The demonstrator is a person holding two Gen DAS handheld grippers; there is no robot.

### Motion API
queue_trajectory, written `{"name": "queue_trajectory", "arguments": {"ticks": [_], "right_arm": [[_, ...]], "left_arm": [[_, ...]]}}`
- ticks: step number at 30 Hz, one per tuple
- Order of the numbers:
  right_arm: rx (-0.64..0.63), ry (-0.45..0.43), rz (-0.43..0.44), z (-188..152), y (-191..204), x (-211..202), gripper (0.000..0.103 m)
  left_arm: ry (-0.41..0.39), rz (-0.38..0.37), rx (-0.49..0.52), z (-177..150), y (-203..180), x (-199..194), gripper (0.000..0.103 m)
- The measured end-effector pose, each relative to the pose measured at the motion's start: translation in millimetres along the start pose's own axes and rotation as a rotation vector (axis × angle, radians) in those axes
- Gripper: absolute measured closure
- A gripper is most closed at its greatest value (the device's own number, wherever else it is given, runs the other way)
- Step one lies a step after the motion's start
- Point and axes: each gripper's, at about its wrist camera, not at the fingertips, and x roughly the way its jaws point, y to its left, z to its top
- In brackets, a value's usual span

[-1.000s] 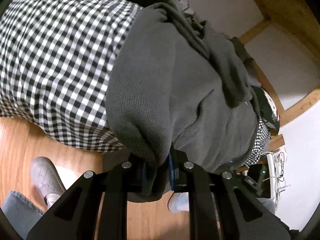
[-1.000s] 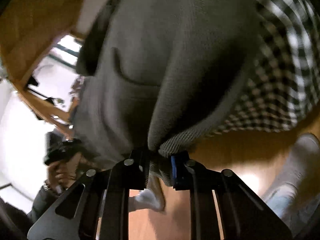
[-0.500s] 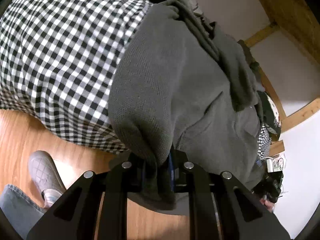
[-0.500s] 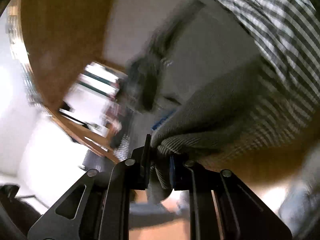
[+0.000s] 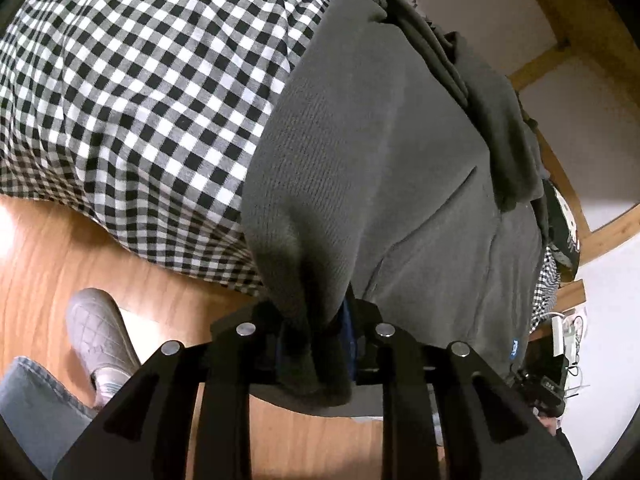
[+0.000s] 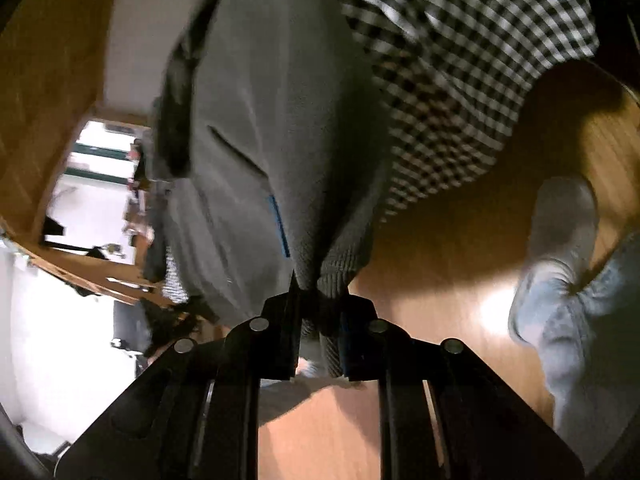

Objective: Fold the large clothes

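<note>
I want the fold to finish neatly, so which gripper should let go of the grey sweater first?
Probably left: the left gripper is opening on the grey sweater, while the right gripper clamps its ribbed hem.

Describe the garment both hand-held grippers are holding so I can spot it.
Find the black-and-white checked cover. Lying over it and hanging off its edge is the grey knit garment. Unlike the checks, it is plain grey, with a slanted pocket and a small blue tag.
</note>
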Motion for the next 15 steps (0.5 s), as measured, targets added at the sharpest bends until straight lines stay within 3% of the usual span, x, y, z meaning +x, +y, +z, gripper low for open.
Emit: {"name": "queue_trajectory", "arguments": {"ticks": [4, 8, 15], "right_arm": [[-0.021, -0.045, 0.116, 1, 11, -20, 0.087], [0.059, -0.093, 0.201, 6, 11, -35, 0.088], [-0.013, -0.174, 0.326, 48, 64, -71, 0.088]], "left_arm": [[-0.011, -0.05, -0.007, -4, -6, -8, 0.087], [-0.034, -0.088, -0.017, -2, -15, -25, 0.089], [-0.114, -0.236, -0.08, 40, -36, -61, 0.089]]}}
